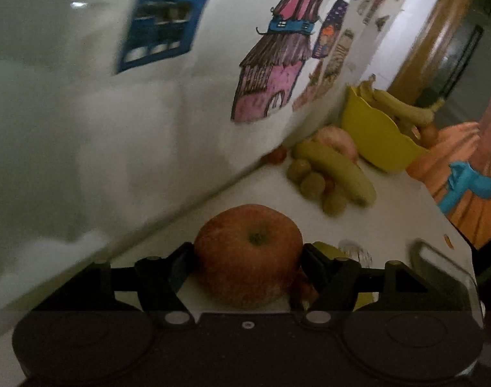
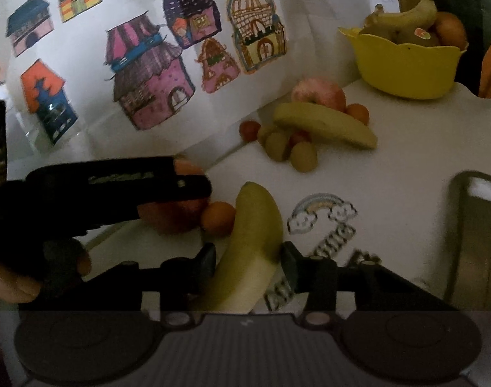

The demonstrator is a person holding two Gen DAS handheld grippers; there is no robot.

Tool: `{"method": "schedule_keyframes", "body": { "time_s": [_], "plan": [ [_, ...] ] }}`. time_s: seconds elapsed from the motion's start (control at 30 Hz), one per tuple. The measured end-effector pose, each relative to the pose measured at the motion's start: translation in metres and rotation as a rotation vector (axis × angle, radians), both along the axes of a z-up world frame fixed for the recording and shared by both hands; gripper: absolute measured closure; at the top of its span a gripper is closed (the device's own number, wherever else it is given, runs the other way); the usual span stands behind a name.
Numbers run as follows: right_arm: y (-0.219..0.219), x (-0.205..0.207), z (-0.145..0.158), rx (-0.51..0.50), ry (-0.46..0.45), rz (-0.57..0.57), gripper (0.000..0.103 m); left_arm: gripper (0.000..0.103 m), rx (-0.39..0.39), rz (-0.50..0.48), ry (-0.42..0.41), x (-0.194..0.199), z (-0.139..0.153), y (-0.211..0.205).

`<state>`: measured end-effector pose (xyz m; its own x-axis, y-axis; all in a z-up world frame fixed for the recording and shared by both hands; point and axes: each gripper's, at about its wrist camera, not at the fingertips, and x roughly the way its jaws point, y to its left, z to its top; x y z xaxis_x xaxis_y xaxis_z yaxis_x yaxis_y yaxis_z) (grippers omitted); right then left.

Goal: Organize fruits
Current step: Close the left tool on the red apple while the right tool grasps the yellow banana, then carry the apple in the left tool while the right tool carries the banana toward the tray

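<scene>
Left wrist view: a red apple (image 1: 248,254) is held between the two fingers of the left gripper (image 1: 247,264), which is closed against its sides just above the white table (image 1: 390,225). In the right wrist view, a banana (image 2: 252,248) is flanked by the fingers of the right gripper (image 2: 248,258); contact on both sides looks likely but cannot be told for certain. The task is judged to be partly done: the yellow bowl (image 2: 403,64) at the far end of the table already holds at least one banana, an orange-coloured fruit and a stickered fruit, though its full contents are hidden. Much is left outside it. A loose pile (image 2: 306,129) is seen near the bowl, where one banana, one red apple, about three green grapes and about three small red or orange fruits are counted. One small orange fruit (image 2: 218,217) is seen just beside the gripped apple. So two loose bananas and two loose apples are counted in all. House drawings (image 2: 149,74) are seen on the wall behind.
</scene>
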<state>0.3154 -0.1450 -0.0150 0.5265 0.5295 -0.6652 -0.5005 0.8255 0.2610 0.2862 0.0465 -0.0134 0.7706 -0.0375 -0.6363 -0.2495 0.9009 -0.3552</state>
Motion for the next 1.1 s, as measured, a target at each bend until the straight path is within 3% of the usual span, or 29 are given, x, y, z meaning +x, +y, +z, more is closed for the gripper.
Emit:
{"method": "schedule_keyframes", "body": {
  "time_s": [0.27, 0.5, 0.77, 1.1],
  "plan": [
    [-0.021, -0.049, 0.005, -0.042, 0.015, 0.029, 0.056, 0.030, 0.006, -0.074, 0.001, -0.068, -0.001, -0.004],
    [-0.032, -0.092, 0.010, -0.086, 0.009, 0.027, 0.056, 0.030, 0.000, -0.154, 0.005, -0.105, -0.003, -0.012],
    [-0.027, -0.113, 0.005, -0.107, -0.046, -0.048, 0.051, 0.029, 0.032, -0.147, -0.027, -0.103, -0.008, -0.019],
    [-0.009, -0.132, -0.008, -0.167, -0.160, -0.160, 0.033, 0.023, 0.110, -0.140, -0.034, -0.100, -0.011, -0.029]
  ]
}}
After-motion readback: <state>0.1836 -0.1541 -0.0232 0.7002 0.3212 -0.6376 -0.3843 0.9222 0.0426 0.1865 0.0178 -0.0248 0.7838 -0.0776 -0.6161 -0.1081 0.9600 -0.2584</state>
